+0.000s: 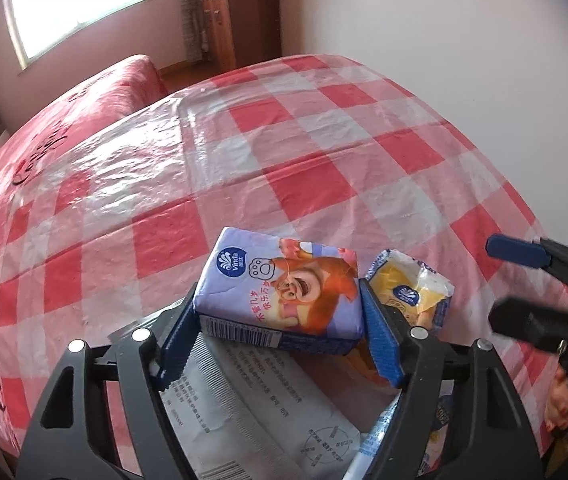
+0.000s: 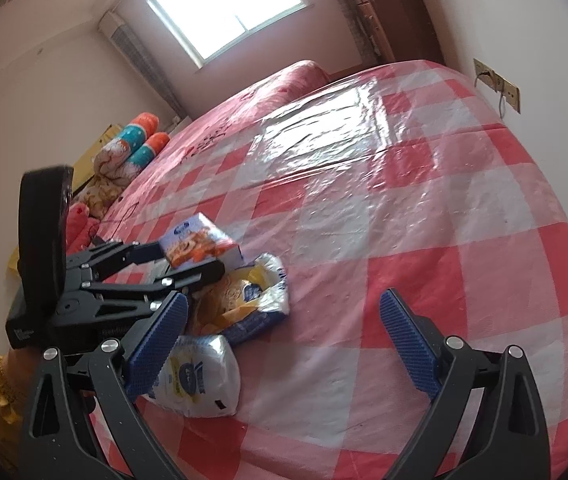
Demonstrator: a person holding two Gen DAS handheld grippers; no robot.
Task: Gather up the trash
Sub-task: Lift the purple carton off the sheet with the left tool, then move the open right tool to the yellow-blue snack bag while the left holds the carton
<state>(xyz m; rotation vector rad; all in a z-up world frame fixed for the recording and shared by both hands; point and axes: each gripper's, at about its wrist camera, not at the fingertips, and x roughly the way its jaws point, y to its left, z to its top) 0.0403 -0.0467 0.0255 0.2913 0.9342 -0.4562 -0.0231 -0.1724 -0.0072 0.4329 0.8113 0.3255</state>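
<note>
Here, left wrist view: the left gripper [image 1: 279, 320] is clamped on a purple tissue pack [image 1: 279, 292], blue pads pressing both short sides. The pack is rectangular and full-looking, with a round blue logo, a paw mark, an orange cartoon animal, red characters and a barcode on its near edge. It sits above a grey-white printed packet [image 1: 267, 412] lying under the jaws. Just right of the pack, touching the right pad's outer side, lies a crumpled yellow wrapper [image 1: 412, 284], torn open, bearing the same blue logo. All rest on a red-and-white checked plastic sheet [image 1: 324, 152] over a bed. The right gripper [image 1: 524, 280] shows at the right edge; its state is unclear from here.

Right wrist view: the right gripper [image 2: 284, 328] stands released, jaws wide, nothing between the pads, above the checked plastic sheet [image 2: 404, 208]. At left, the left gripper [image 2: 187, 256] holds the tissue pack [image 2: 199, 244]. Below it lie the yellow wrapper [image 2: 255, 292] and a white-and-yellow bag [image 2: 203, 380], crinkled, beside the left blue pad.
</note>
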